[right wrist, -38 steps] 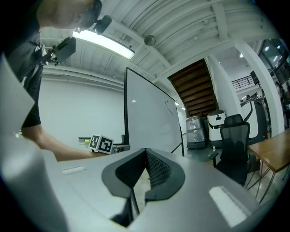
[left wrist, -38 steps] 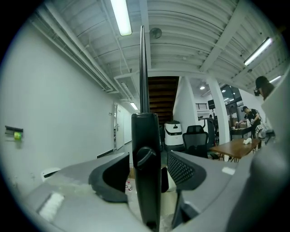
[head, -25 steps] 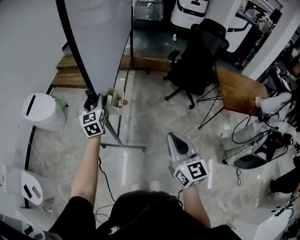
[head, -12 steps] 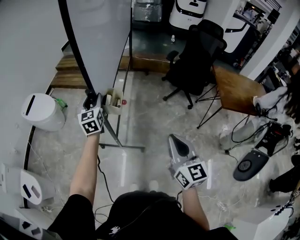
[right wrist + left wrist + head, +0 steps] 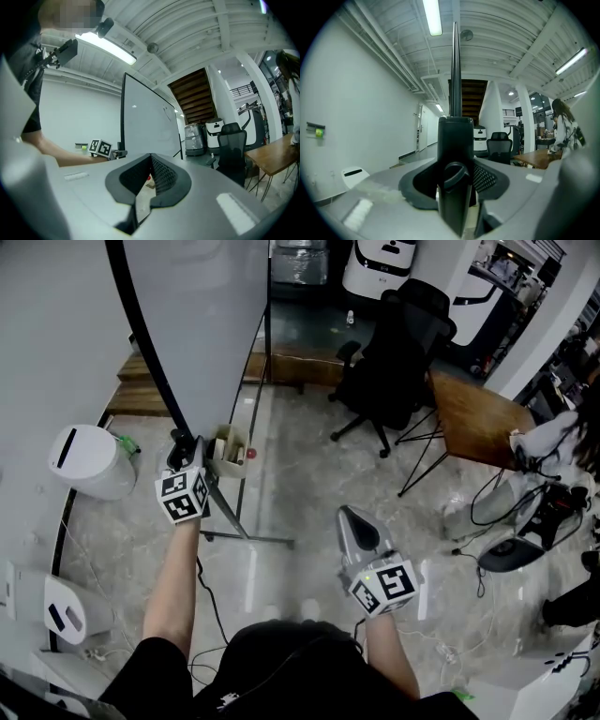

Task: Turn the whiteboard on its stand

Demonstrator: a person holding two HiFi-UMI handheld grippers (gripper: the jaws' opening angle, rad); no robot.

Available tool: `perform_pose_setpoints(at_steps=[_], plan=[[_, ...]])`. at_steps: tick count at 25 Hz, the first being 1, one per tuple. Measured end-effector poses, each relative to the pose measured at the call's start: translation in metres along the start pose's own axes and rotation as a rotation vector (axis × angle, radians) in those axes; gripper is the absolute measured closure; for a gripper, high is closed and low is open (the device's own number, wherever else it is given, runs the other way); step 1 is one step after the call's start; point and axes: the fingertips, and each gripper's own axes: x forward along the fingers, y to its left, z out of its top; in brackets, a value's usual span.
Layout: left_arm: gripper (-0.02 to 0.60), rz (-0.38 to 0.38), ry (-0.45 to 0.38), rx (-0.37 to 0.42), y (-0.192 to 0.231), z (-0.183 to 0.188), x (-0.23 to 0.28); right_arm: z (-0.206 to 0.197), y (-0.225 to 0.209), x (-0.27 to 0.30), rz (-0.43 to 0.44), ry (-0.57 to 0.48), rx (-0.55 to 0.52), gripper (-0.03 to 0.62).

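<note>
1. Left gripper (image 5: 454, 157): jaws closed on the black frame edge (image 5: 455, 70) of the whiteboard (image 5: 202, 315). The frame stands upright and edge-on between them, and the grip is low on it.
2. Just right of those jaws is the marker tray (image 5: 231, 444). Below them is the stand's floor bar (image 5: 249, 537).
3. Right gripper (image 5: 350, 518): jaws narrow, tips meeting, nothing between. It is well apart from the board, which stands ahead and to its left.
4. Farther out: a white bin (image 5: 89, 460) left of the left gripper, a black office chair (image 5: 398, 348) and a wooden table (image 5: 473, 418) to the right.
</note>
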Motion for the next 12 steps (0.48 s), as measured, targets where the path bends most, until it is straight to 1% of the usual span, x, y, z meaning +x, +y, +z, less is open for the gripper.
perform_pose_setpoints(at_steps=[6, 12], plan=[[0.393, 0.0, 0.01, -0.005, -0.004, -0.001, -0.024, 0.002, 0.001, -0.008, 0.015, -0.008, 0.007, 0.589], [0.393, 0.03, 0.033, -0.016, 0.011, -0.002, -0.035, 0.002, 0.005, -0.012, 0.025, -0.01, 0.011, 0.589]])
